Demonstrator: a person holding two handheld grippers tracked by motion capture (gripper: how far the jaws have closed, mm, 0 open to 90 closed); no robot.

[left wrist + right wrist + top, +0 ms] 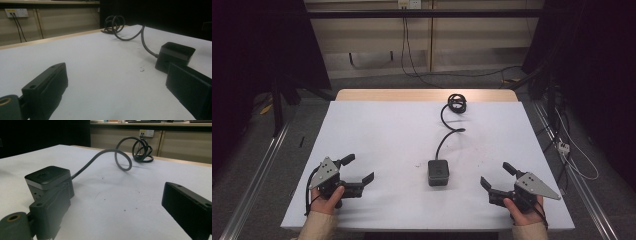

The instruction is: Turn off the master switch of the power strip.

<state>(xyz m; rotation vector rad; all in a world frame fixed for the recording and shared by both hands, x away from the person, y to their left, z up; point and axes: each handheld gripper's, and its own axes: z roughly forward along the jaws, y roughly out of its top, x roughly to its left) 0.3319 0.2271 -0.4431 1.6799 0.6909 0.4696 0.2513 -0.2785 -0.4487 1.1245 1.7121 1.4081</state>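
Both claws are waiting wide open and empty: left gripper (358,171) lower left, right gripper (496,176) lower right, flanking the cube power socket (438,172); squaring the jaws to its flat sides looks wisest.

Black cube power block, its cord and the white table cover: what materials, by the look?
Black cube power block: likely moulded plastic, matte black with a grey band and a socket face.
Dark round cord: rubbery sheath, holds loose loops and a coil.
White table cover: smooth matte sheet, faintly scuffed; a wood-look edge shows at the far side. Laminate or paper, can't tell.
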